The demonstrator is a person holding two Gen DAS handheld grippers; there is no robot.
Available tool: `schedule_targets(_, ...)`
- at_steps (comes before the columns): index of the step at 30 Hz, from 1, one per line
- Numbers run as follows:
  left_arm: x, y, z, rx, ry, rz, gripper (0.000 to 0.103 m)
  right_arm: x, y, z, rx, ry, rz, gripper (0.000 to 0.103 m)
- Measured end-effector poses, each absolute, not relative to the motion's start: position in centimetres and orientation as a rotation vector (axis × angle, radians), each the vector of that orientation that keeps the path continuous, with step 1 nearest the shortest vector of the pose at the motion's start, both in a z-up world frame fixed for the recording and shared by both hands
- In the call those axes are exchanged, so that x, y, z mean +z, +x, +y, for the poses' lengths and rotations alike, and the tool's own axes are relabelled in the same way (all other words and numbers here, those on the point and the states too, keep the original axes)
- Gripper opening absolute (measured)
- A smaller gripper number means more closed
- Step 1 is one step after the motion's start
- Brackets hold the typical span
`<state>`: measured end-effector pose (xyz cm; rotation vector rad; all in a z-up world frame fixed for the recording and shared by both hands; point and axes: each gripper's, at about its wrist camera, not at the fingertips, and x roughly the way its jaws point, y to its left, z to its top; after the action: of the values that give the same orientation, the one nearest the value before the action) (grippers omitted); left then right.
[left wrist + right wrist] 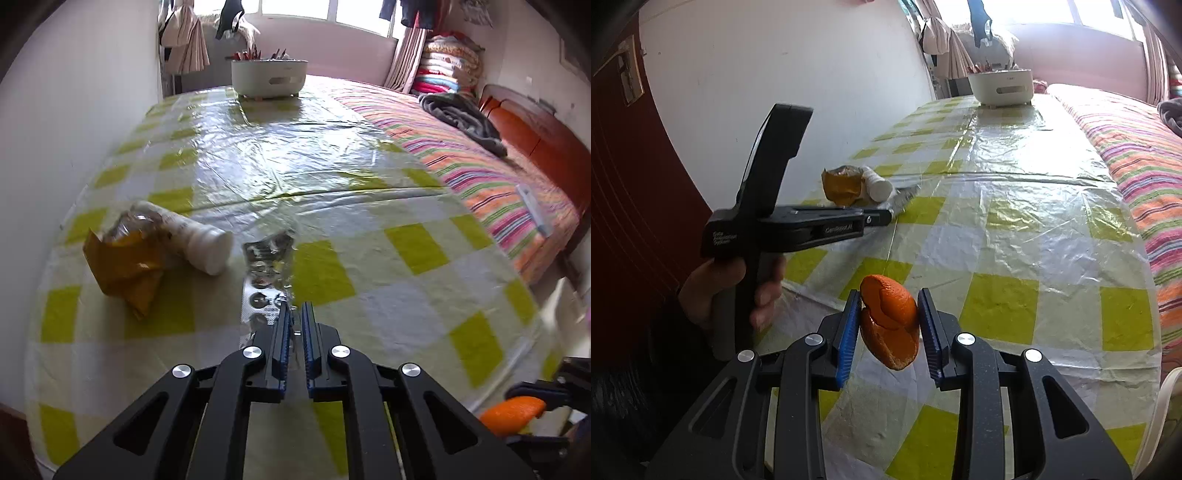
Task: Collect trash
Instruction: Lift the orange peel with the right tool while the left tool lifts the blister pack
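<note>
My left gripper (295, 310) is shut on the near edge of a silver blister pack (266, 273), which sticks out ahead of the jaws just over the checked table (369, 229). Left of it lie a crumpled yellow wrapper (125, 266) and a white bottle (199, 240) on its side. My right gripper (889, 295) is shut on an orange peel (890, 325), held above the table's near end. The right wrist view shows the left gripper (886, 218) from the side, in a person's hand (713, 291), with the blister pack (905, 194), wrapper (842, 184) and bottle (877, 186) beyond it.
A white tub (269, 79) with red-tipped sticks stands at the table's far end. A bed with a striped sheet (480, 166) and a grey blanket (461, 118) runs along the right side. A white wall (74, 129) borders the left.
</note>
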<state>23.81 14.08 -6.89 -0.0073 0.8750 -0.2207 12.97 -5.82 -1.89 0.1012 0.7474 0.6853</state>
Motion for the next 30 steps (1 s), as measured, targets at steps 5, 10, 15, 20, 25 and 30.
schedule_targets(5, -6.2, 22.5, 13.4, -0.228, -0.026, 0.847, 0.005, -1.9, 12.6, -5.9, 0.675, 0.101, 0.743, 0.031)
schedule_targets(10, -5.3, 21.4, 12.6, -0.243, -0.019, 0.826, 0.005, -2.5, 12.7, -5.9, 0.665, 0.094, 0.751, 0.031)
schedule_targets(15, -4.5, 20.5, 12.5, -0.239, -0.019, 0.806, 0.005, -2.8, 13.3, -5.0, 0.671, 0.080, 0.758, 0.031)
schedule_targets(20, -4.1, 20.2, 12.8, -0.233, -0.030, 0.801, 0.005, -2.7, 13.5, -4.7, 0.673, 0.069, 0.759, 0.031)
schedule_targets(25, -3.4, 19.7, 12.7, -0.234, -0.040, 0.788, 0.005, -2.3, 13.3, -5.4, 0.663, 0.075, 0.747, 0.031)
schedule_targets(30, -2.8, 19.2, 11.9, -0.248, -0.041, 0.780, 0.005, -2.2, 13.4, -6.8, 0.643, 0.086, 0.739, 0.031)
